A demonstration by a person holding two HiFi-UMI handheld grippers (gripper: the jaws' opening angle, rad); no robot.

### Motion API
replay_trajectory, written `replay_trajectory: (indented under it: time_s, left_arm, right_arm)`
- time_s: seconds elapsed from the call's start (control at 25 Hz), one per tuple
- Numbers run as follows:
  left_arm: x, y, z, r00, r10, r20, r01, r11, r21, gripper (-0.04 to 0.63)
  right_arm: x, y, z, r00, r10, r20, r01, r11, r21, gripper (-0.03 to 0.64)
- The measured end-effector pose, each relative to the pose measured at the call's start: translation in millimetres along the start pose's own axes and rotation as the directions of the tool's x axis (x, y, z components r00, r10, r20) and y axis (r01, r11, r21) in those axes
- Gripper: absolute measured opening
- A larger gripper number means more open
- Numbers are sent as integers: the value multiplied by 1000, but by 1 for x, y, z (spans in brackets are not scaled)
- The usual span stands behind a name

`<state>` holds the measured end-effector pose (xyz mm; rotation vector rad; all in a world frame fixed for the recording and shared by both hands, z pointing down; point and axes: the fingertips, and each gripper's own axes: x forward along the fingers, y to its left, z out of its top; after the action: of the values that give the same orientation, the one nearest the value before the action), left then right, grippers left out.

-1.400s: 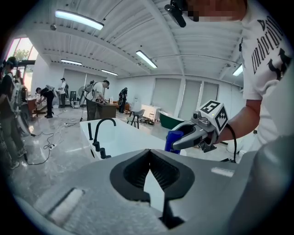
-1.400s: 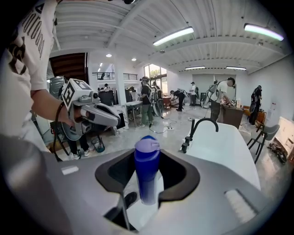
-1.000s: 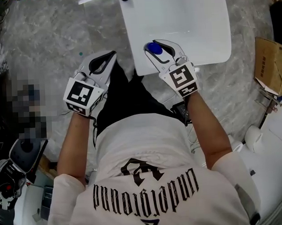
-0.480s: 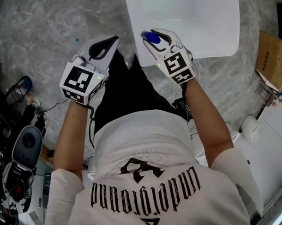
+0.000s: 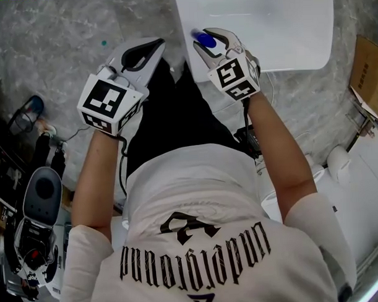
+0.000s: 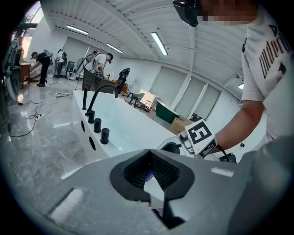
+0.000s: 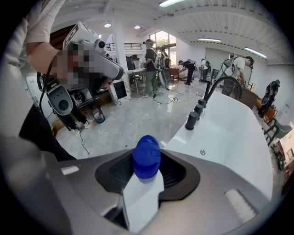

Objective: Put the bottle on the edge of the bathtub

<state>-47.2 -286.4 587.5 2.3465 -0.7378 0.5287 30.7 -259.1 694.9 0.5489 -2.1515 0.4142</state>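
Note:
In the right gripper view a white bottle [image 7: 142, 197] with a blue cap [image 7: 146, 157] stands between my right gripper's [image 7: 148, 161] jaws, which are shut on its body. The head view shows that gripper [image 5: 211, 37] holding the bottle [image 5: 202, 38] over the near left corner of the white bathtub [image 5: 277, 26]. The tub's rim [image 7: 183, 137] lies just beyond the cap, with black knobs [image 7: 192, 120] and a curved black tap [image 7: 220, 85] further along. My left gripper [image 5: 154, 44] hangs shut and empty over the floor, left of the tub. From it, the right gripper [image 6: 177, 148] shows beside the bathtub [image 6: 124, 131].
A cardboard box [image 5: 369, 73] lies on the marble floor right of the tub. Cables and grey equipment [image 5: 39, 202] crowd the floor at the left. A white fixture [image 5: 341, 163] stands at the right. Several people [image 7: 151, 59] work in the far room.
Both grippers have moved forward, up the head view. The right one has carried the bottle closer to the tub's near left corner. Neither gripper's jaws have changed.

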Motion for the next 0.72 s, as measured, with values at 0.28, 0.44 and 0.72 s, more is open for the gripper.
replay_trajectory:
  time_s: [0.28, 0.44, 0.72]
  left_arm:
    - [5, 20, 3, 1000, -3, -25, 2, 1000, -25, 6]
    - [-1, 34, 2, 1000, -5, -22, 4, 999, -33, 6]
    - [3, 21, -21, 999, -9, -37, 8, 1000, -28, 6]
  right_arm:
    - [17, -15, 1, 999, 1, -32, -1, 1000, -4, 153]
    - [27, -16, 14, 999, 1, -35, -2, 1000, -17, 153]
    - [34, 2, -1, 999, 7, -31, -8, 1000, -10, 158]
